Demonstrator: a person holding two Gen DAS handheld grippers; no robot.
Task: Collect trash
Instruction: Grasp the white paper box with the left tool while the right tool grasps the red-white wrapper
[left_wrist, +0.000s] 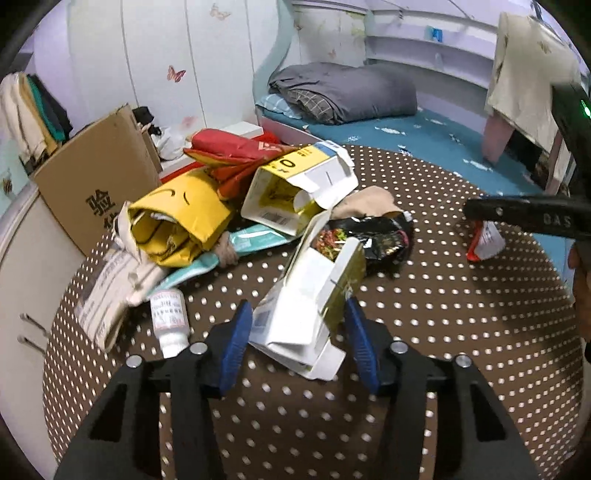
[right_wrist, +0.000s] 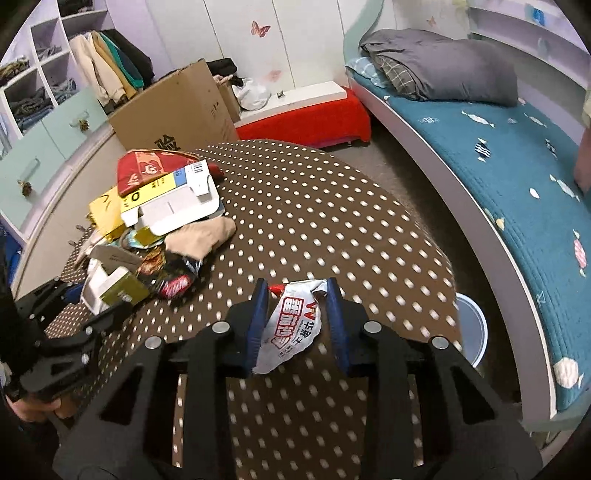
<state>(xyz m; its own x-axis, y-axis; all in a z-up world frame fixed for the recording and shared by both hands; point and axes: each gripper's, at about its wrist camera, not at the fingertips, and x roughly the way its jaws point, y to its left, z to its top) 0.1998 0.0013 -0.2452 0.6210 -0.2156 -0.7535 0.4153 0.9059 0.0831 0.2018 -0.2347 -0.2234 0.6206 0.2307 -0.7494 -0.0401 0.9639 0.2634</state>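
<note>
- The left gripper (left_wrist: 295, 328) is about half open over the dotted worktop (left_wrist: 443, 314), one blue pad (left_wrist: 236, 343) on each side of a torn white carton (left_wrist: 314, 295). The right pad touches the carton's green side; on the left pad, contact cannot be told.
- The carton lies tilted on the worktop, its open end towards the gripper.
- The right gripper (right_wrist: 297, 321) is nearly closed, its pads pressing a crumpled white-and-red wrapper (right_wrist: 295, 325) from both sides. The wrapper sits just above the worktop near its right edge, well apart from the pile.
- The rest of the trash lies heaped at the worktop's far left: a yellow bag (left_wrist: 181, 225), a red bag (left_wrist: 240, 155), a yellow-and-white box (left_wrist: 295, 188), a black wrapper (left_wrist: 376, 236) and a small white bottle (left_wrist: 170, 317) lying on its side just beside the left gripper.
- A tan cloth (right_wrist: 201, 236) lies at the pile's right edge.
- A cardboard box (right_wrist: 173, 107) stands behind the worktop.
- A white bin (right_wrist: 472, 328) shows below the worktop's right edge, beside the bed (right_wrist: 517, 184).
</note>
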